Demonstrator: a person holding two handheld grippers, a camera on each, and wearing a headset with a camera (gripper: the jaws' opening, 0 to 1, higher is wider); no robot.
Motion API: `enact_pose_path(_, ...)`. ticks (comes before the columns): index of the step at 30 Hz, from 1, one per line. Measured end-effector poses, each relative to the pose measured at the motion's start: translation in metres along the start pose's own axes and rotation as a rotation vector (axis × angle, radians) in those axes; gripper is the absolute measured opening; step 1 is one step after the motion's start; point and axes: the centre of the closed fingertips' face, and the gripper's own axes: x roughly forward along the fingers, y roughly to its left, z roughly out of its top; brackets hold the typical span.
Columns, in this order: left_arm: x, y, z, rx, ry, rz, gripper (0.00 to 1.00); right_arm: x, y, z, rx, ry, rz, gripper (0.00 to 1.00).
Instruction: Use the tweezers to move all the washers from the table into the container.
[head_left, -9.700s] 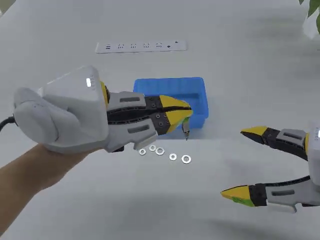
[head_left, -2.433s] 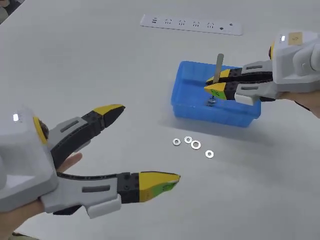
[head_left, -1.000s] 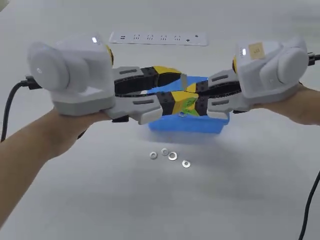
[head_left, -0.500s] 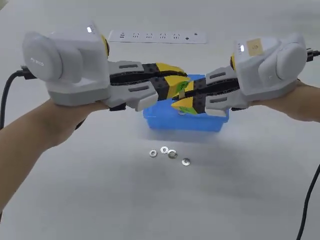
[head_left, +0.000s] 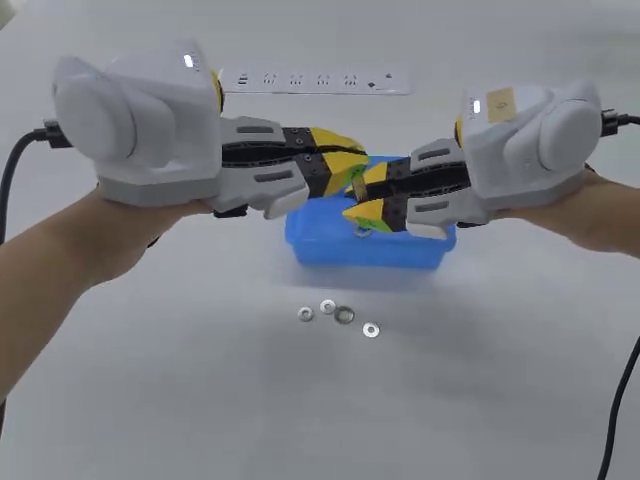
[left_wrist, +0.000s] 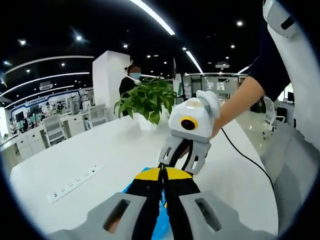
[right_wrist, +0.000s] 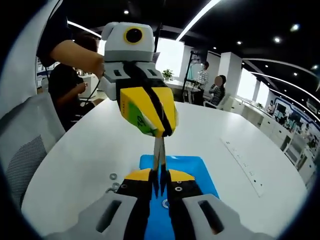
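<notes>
The metal tweezers (right_wrist: 159, 150) are held between both grippers above the blue container (head_left: 320, 242). My left gripper (head_left: 350, 166) comes in from the left and is shut on the tweezers' upper end. My right gripper (head_left: 356, 200) meets it tip to tip from the right and is shut on the lower part, as the right gripper view (right_wrist: 160, 184) shows. Several washers (head_left: 338, 315) lie in a loose row on the white table in front of the container. One washer (right_wrist: 165, 203) lies inside the container.
A white power strip (head_left: 310, 80) lies on the table beyond the container. A cable (head_left: 20, 170) trails from the left gripper, another (head_left: 620, 400) from the right. A potted plant (left_wrist: 147, 102) stands at the table's far end; people sit nearby.
A second ago my left gripper stood open around the tweezers held by the right; it has since shut on them. Both grippers stay tip to tip over the container.
</notes>
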Motion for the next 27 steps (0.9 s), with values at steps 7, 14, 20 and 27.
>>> enact_pose_path(7,-0.001,0.010,0.005,0.022,0.006,0.041,0.05,-0.011,-0.009,0.003,-0.022,0.000,-0.068,0.17)
enact_pose_path(14,-0.015,0.009,0.021,0.056,-0.011,0.064,0.05,-0.038,-0.005,0.002,0.019,-0.006,-0.172,0.25)
enact_pose_path(20,-0.031,-0.003,0.022,0.085,-0.025,0.098,0.05,-0.064,-0.003,0.007,0.126,-0.100,-0.371,0.34)
enact_pose_path(27,-0.047,-0.028,0.023,0.089,-0.037,0.092,0.05,-0.089,0.025,-0.001,0.189,-0.116,-0.489,0.50)
